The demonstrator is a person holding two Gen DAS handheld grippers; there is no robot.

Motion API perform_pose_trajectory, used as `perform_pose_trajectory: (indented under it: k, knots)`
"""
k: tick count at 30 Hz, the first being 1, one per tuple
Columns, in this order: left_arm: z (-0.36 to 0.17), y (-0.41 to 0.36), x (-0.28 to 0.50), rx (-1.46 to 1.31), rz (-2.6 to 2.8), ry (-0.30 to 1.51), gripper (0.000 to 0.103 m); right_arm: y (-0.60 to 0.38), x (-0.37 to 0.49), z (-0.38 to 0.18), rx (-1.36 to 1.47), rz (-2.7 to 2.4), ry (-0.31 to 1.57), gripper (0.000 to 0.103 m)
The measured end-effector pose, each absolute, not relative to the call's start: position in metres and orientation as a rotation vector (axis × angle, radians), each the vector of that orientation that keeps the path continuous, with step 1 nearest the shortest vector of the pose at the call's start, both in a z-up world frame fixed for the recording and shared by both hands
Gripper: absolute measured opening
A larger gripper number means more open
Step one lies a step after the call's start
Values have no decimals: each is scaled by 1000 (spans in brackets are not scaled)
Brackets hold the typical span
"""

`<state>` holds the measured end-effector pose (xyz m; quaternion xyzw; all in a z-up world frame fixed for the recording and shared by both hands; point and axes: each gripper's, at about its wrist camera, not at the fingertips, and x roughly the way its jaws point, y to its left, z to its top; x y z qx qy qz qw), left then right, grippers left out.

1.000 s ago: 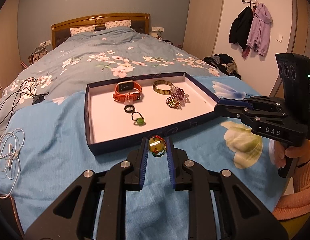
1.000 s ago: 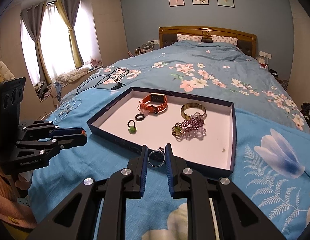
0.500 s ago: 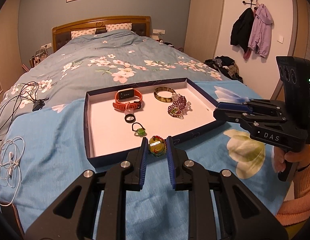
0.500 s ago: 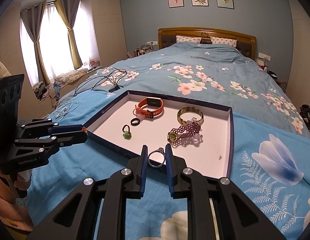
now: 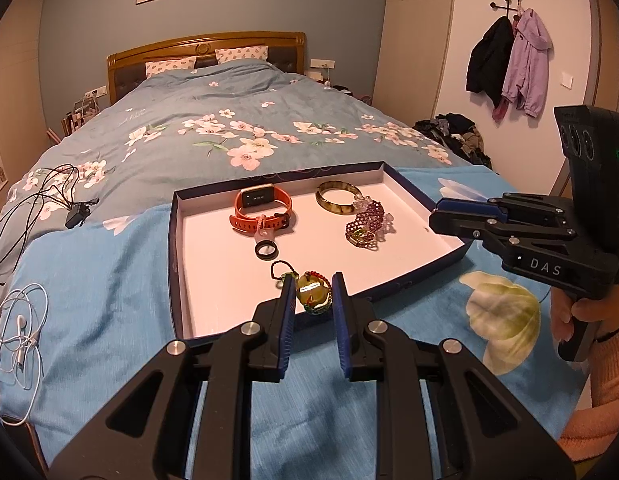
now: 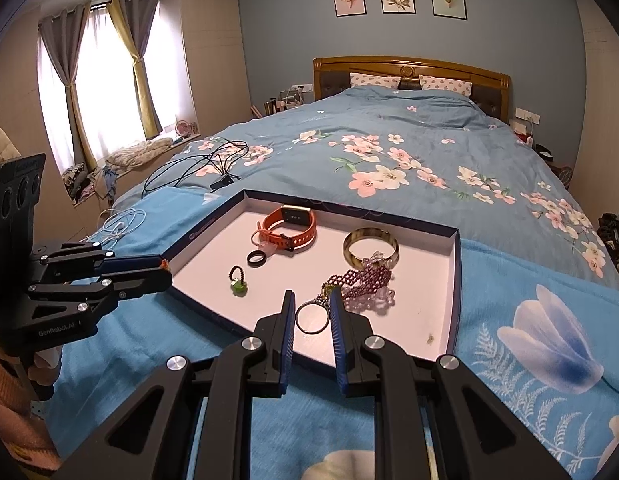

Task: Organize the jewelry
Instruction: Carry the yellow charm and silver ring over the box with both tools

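A: Nearest first?

B: Left gripper (image 5: pixel 312 280), jaws narrowed onto charm (image 5: pixel 314 299). Right gripper (image 6: pixel 312 296), likewise narrow, pinching hoop (image 6: pixel 312 318) by its sides.

A: Changed?

B: Both pushed forward: a second ago short of tray (image 5: pixel 176 264), now past its near rim, over the floor. Probably ready for setting down.

A: Pointing?

B: Charm round, no clear long axis. Hoop upright, facing back, link at top leaning far right towards bracelet (image 6: pixel 359 282).

A: Farther?

B: Watch (image 5: pixel 261 206), bangle (image 5: pixel 338 198).

Bed (image 5: pixel 109 320), blue floral quilt: jewelry tray (image 5: pixel 174 264), black cables (image 5: pixel 25 208), white earphones (image 5: pixel 17 332).
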<state>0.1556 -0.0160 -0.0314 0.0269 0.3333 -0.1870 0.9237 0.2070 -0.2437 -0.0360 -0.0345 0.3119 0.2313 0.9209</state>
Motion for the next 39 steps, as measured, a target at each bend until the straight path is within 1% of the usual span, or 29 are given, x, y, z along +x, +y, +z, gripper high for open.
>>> perform_pose_trajectory:
  k: [39]
  knots:
    - [-44,-29,208,59,-345,705,19,-242,247,-50,-84,459,686,16]
